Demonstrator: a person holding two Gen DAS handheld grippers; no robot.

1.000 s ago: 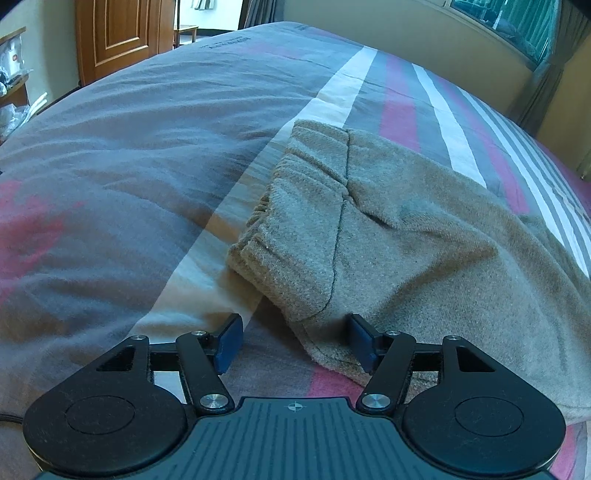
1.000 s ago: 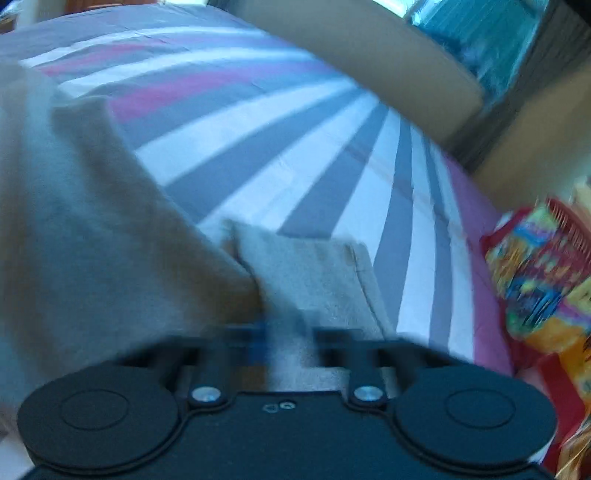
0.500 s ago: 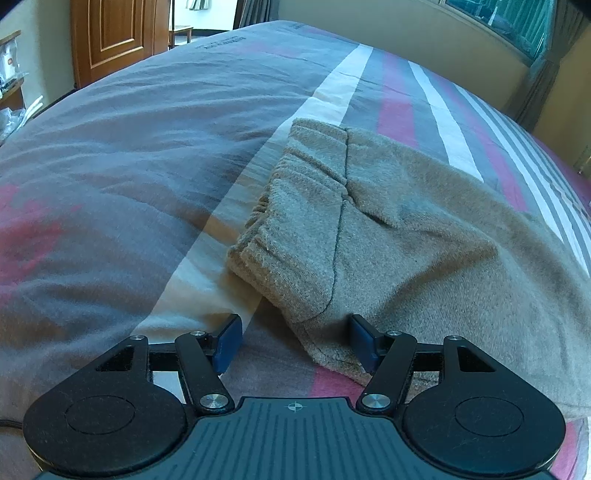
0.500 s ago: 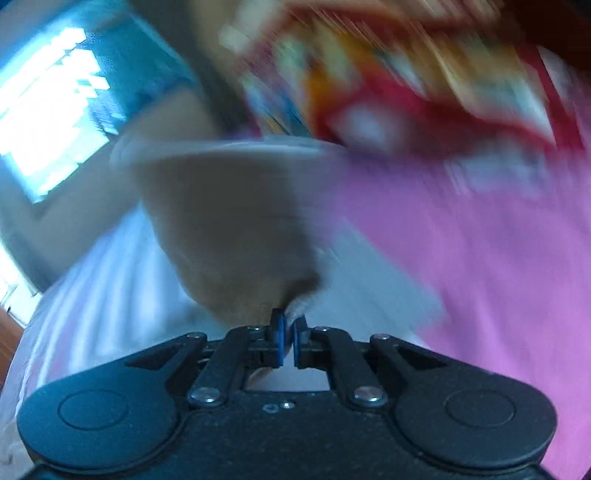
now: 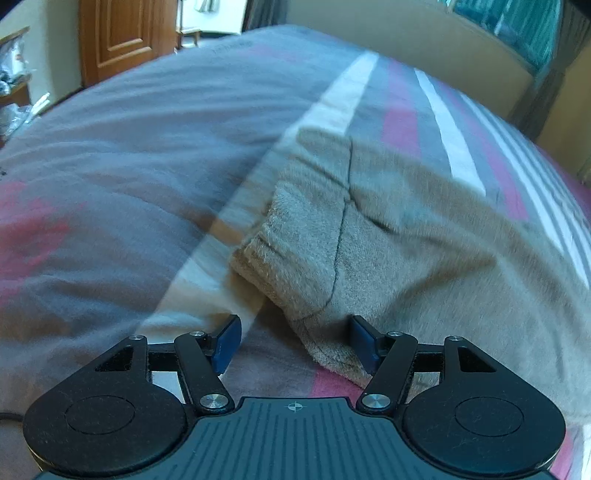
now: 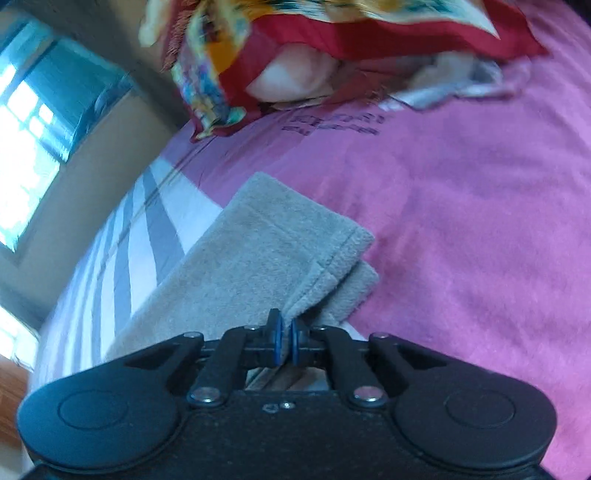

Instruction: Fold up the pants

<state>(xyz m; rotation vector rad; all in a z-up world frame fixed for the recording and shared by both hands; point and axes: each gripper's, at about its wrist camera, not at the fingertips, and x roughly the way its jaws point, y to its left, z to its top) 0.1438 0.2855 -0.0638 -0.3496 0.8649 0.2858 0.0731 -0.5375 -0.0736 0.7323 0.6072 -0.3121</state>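
Pants (image 5: 388,236): grey-beige fleece, lying on the bed; waistband end toward the left gripper, leg cuffs (image 6: 295,251) stacked on the pink part of the cover.
Left gripper (image 5: 293,341): fingers spread wide, low at the waistband corner, the right pad touching or just beside the fabric edge.
Right gripper (image 6: 285,338): pads pressed together, pinching the cuff edge of the pants.
Bed cover (image 5: 110,177): grey, white and pink stripes.
Patterned cloth (image 6: 332,44): red and yellow, beyond the cuffs.

Printed lettering: two dark lines on the pink bedsheet (image 6: 461,206), just below the red patterned cloth (image 6: 332,33); blurred, not legible. Faint dark print on the striped duvet (image 5: 129,166), at its far edge near the wooden door (image 5: 122,33); unreadable.
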